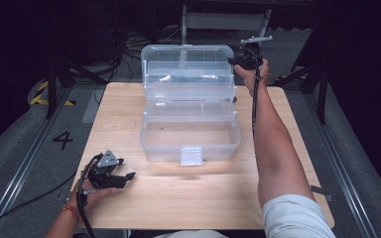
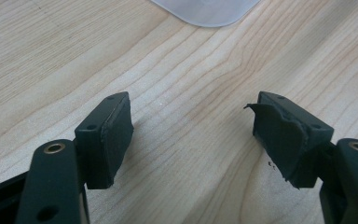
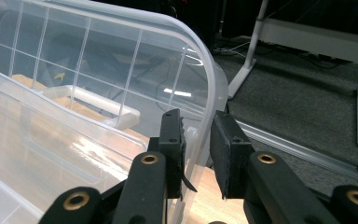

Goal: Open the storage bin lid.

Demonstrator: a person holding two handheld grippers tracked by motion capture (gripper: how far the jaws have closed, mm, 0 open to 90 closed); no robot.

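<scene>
So my right tool [image 3: 197, 154] is up at the far right corner of the clear plastic box [image 1: 190, 141], jaws straddling the rim of the raised lid [image 3: 212, 88], one pad inside and one outside, narrowly parted around the thin wall; I can't tell if they actually bite yet. The lid stands upright at the back, long axis running left-right across the table [image 1: 129, 198], so any swing has to come toward me and down over the base. My left tool [image 1: 108, 173] sits spread wide and empty near the front left corner of the table, well apart from the box, so the right hand is clearly the nearer one. Box is see-through, glossy, ribbed lid, rounded corners, little latch tab [image 1: 191, 155] in front; table is pale wood grain
</scene>
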